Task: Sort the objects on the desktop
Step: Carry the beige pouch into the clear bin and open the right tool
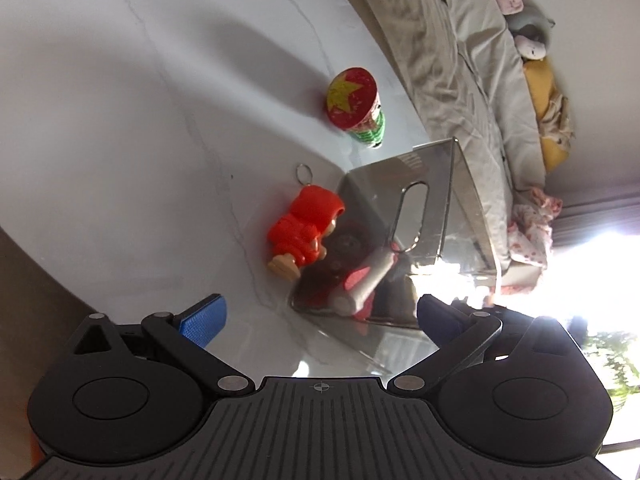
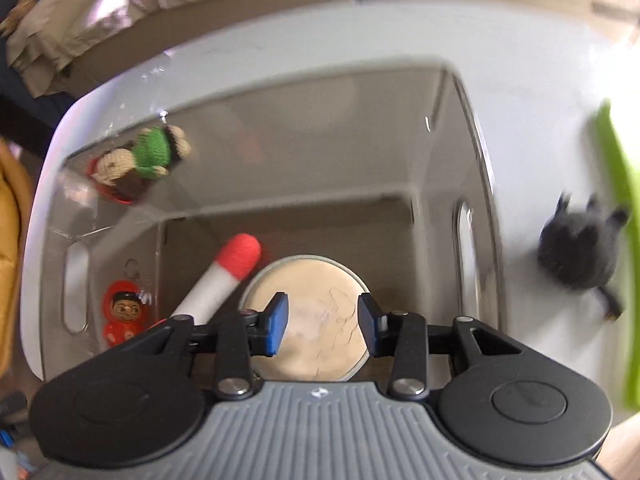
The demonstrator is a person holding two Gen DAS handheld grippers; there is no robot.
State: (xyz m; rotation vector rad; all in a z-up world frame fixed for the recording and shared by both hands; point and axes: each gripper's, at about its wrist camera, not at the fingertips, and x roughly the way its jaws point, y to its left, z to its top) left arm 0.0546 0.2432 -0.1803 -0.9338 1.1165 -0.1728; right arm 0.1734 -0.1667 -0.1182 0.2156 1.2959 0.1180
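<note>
A clear plastic bin (image 1: 456, 200) stands on the white marble table (image 1: 120, 120). Inside it lie a white roller with a red end (image 2: 224, 276) and a round beige-faced object (image 2: 316, 320). A red hooded figure keychain (image 1: 306, 232) lies on the table against the bin's wall; it shows through the wall in the right wrist view (image 2: 122, 314). My left gripper (image 1: 320, 316) is open and empty above the table beside the bin. My right gripper (image 2: 322, 322) is open and empty above the bin, over the round object.
A red cup with a yellow star lid (image 1: 354, 104) stands beyond the bin. A green crocheted doll (image 2: 140, 160) lies outside the bin's far left. A black fuzzy toy (image 2: 576, 252) and a green strip (image 2: 620, 208) lie to the right. A bed with plush toys (image 1: 520, 40) lies past the table edge.
</note>
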